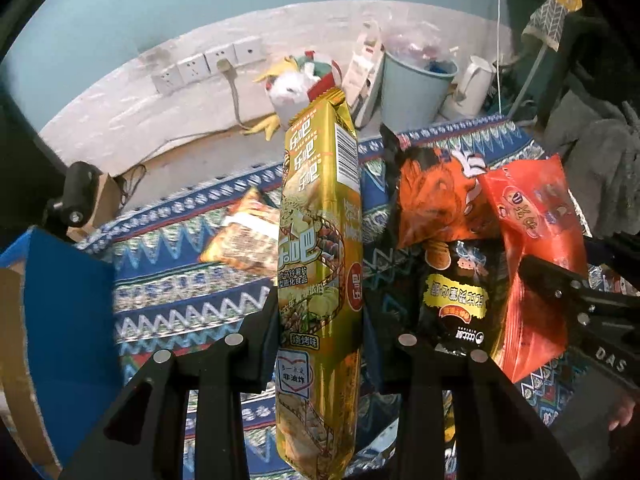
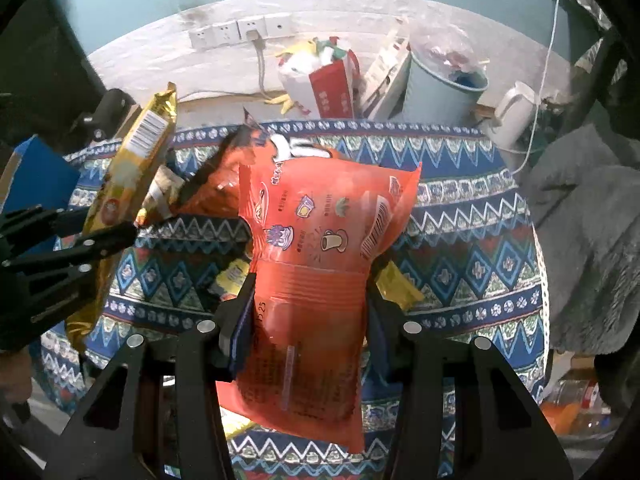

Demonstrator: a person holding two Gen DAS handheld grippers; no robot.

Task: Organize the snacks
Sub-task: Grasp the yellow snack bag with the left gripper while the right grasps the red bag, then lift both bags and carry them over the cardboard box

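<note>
My left gripper (image 1: 320, 332) is shut on a tall gold chip bag (image 1: 320, 240), held upright above the patterned table; the bag also shows in the right wrist view (image 2: 128, 168). My right gripper (image 2: 310, 312) is shut on a red-orange snack bag (image 2: 320, 248), which appears at the right of the left wrist view (image 1: 532, 248). An orange and black chip bag (image 1: 436, 200) and a black snack bag (image 1: 456, 296) lie on the table between them. A brown snack packet (image 1: 244, 236) lies further left.
A patterned blue cloth (image 2: 460, 240) covers the round table. A blue box (image 1: 60, 320) stands at the left. Behind the table are a pale blue bin (image 2: 444, 88), a white kettle (image 2: 512, 116), a red carton (image 2: 332, 92) and wall sockets (image 2: 236, 32).
</note>
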